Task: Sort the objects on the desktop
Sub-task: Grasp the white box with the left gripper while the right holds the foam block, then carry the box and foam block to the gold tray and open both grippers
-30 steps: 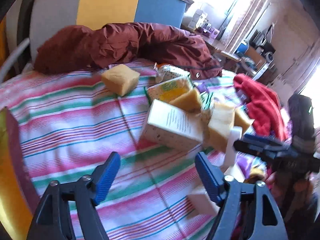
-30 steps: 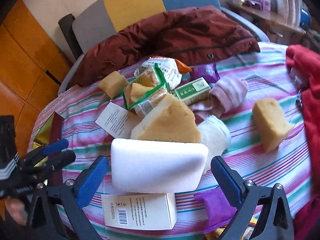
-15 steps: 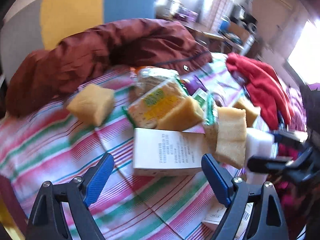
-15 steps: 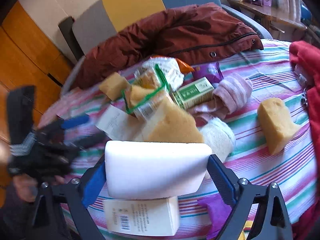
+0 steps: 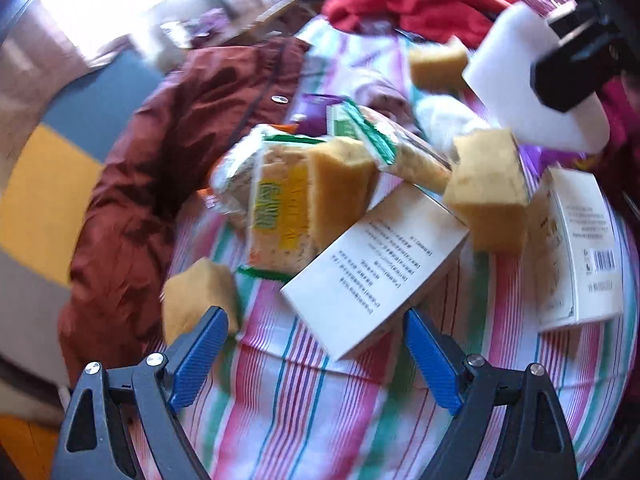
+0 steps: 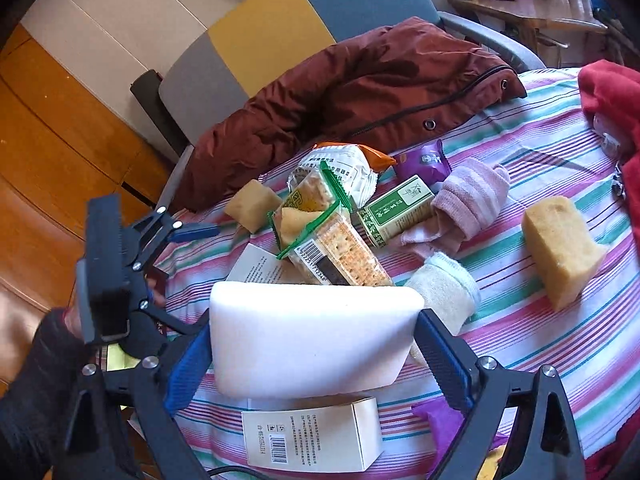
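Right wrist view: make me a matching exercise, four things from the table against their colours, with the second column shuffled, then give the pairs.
Things:
1. foam block held in the right gripper
2. jacket heaped at the table's far edge
3. snack packet beside the knitted sock
4. small carton leaning against the cracker packs

Colours:
A. purple
B. green and white
C. white
D. dark red-brown

Pairs: 1-C, 2-D, 3-A, 4-B
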